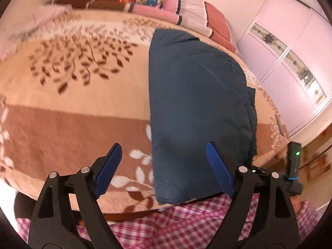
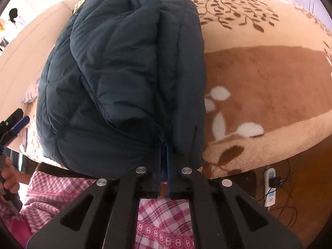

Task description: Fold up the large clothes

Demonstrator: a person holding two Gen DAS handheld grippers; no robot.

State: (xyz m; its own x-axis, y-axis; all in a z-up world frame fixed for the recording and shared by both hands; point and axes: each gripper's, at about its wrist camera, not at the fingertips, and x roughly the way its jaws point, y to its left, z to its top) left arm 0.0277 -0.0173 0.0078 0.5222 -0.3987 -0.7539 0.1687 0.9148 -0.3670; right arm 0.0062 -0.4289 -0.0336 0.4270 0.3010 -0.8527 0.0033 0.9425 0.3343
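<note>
A dark blue padded jacket (image 1: 197,95) lies folded lengthwise on the bed, its near end at the bed's front edge. My left gripper (image 1: 164,166) is open and empty above that near end, one blue pad over the blanket and one over the jacket. In the right wrist view the jacket (image 2: 116,78) fills the middle, bunched in thick folds. My right gripper (image 2: 166,159) is shut on the jacket's near edge; its fingertips are buried in the fabric. The left gripper (image 2: 14,124) shows at the far left of that view.
The bed has a beige and brown leaf-patterned blanket (image 1: 72,103). Pillows and folded bedding (image 1: 145,2) line its far end. A pale wardrobe (image 1: 290,51) stands to the right. A power strip with cables (image 2: 269,186) lies on the floor. My pink checked clothing (image 2: 161,217) is below.
</note>
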